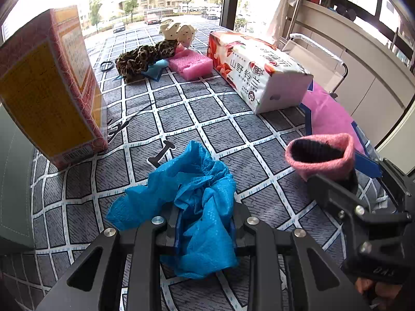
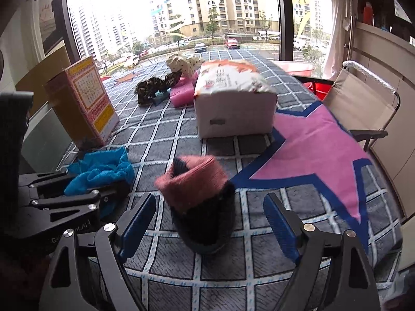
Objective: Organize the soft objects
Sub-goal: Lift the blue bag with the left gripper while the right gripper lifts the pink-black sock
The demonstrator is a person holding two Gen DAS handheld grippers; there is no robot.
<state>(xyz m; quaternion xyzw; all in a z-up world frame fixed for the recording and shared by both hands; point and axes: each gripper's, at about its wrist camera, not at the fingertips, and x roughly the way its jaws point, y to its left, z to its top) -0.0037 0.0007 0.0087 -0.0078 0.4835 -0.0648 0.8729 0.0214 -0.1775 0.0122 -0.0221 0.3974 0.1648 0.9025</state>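
Note:
My left gripper (image 1: 205, 226) is shut on a crumpled blue plastic cover (image 1: 192, 191), which rests on the checked cloth; it also shows in the right wrist view (image 2: 101, 169) with the left gripper (image 2: 114, 189) on it. A pink and black sock (image 2: 199, 194) stands bunched between my right gripper's open fingers, untouched; the right gripper (image 2: 212, 210) is open around it. The sock shows in the left wrist view (image 1: 321, 155) ahead of the right gripper (image 1: 345, 178). A leopard scrunchie (image 1: 145, 57), a pink foam sponge (image 1: 192, 64) and a dotted cream cloth (image 1: 179, 32) lie at the far end.
A tall red and yellow box (image 1: 49, 85) stands at the left. A tissue pack (image 1: 256, 72) lies at the right middle. A black hair tie (image 1: 106, 66) lies near the scrunchie. A folding chair (image 2: 363, 103) stands beyond the table's right edge.

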